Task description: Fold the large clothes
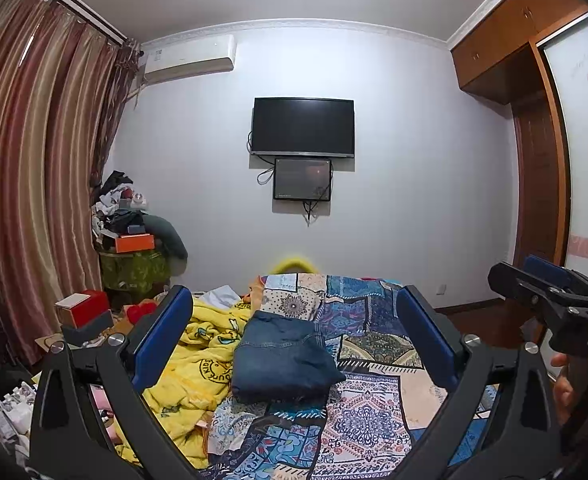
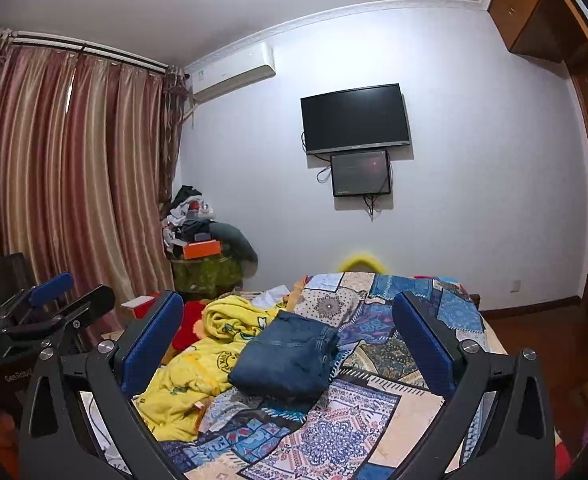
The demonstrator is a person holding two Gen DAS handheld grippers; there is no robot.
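A folded pair of blue jeans (image 1: 284,356) lies on the patterned blue patchwork bedspread (image 1: 373,420); it also shows in the right wrist view (image 2: 290,354). My left gripper (image 1: 294,300) is open and empty, raised above the bed, with the jeans framed between its blue pads (image 1: 166,340). My right gripper (image 2: 288,304) is also open and empty, held above the bed short of the jeans. The right gripper shows at the right edge of the left wrist view (image 1: 553,296), and the left gripper at the left edge of the right wrist view (image 2: 54,300).
A crumpled yellow blanket (image 1: 198,364) lies left of the jeans, touching them. Boxes and clutter (image 1: 86,308) stand beside the bed on the left, under striped curtains (image 1: 34,180). A television (image 1: 302,127) hangs on the far wall. A wooden wardrobe (image 1: 541,160) stands at right.
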